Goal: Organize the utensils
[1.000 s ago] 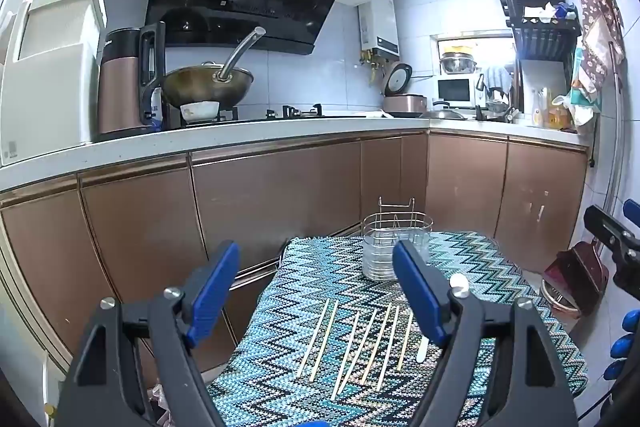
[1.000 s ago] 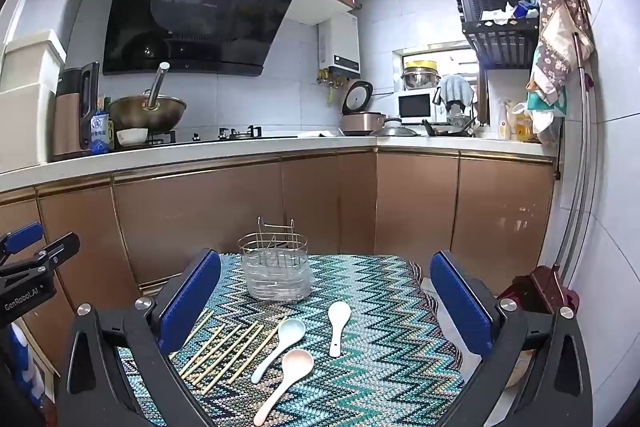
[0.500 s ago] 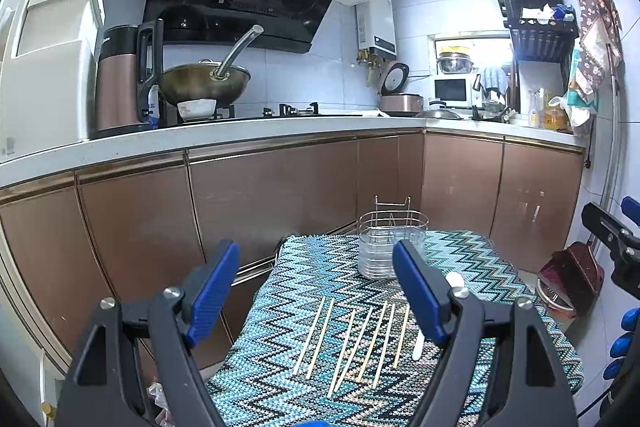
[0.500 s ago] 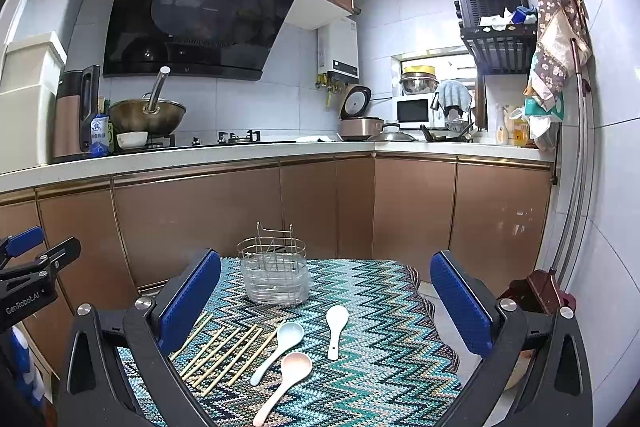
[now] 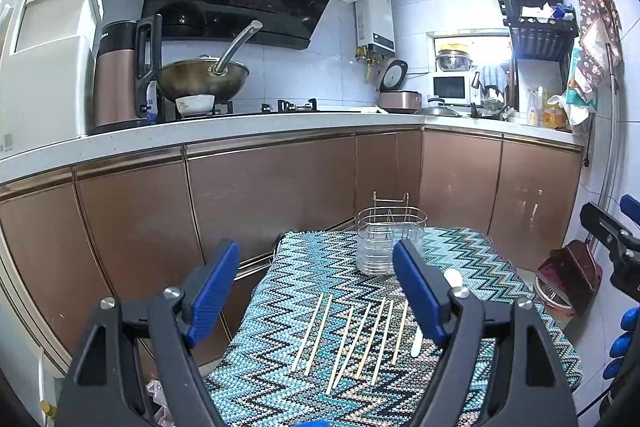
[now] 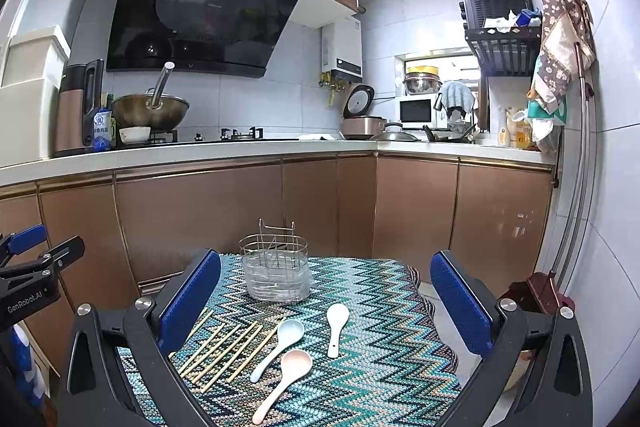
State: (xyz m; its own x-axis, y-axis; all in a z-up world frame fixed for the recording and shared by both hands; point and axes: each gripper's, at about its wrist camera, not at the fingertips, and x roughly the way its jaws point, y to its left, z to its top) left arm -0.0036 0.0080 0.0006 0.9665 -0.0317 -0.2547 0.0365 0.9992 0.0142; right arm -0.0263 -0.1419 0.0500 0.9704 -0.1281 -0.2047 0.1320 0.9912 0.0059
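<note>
both grippers, left [image 5: 316,281] and right [image 6: 326,293], have eased slightly closer over the last second, jaws wide and empty; chopsticks [image 5: 352,333] and three spoons [image 6: 294,345] lie loose on the cloth-covered counter [image 6: 384,379], holder [image 6: 277,273] empty, so sorting hasn't started.

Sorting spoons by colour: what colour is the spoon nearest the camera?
Pale pink; the nearest spoon shows best in the right wrist view.
</note>
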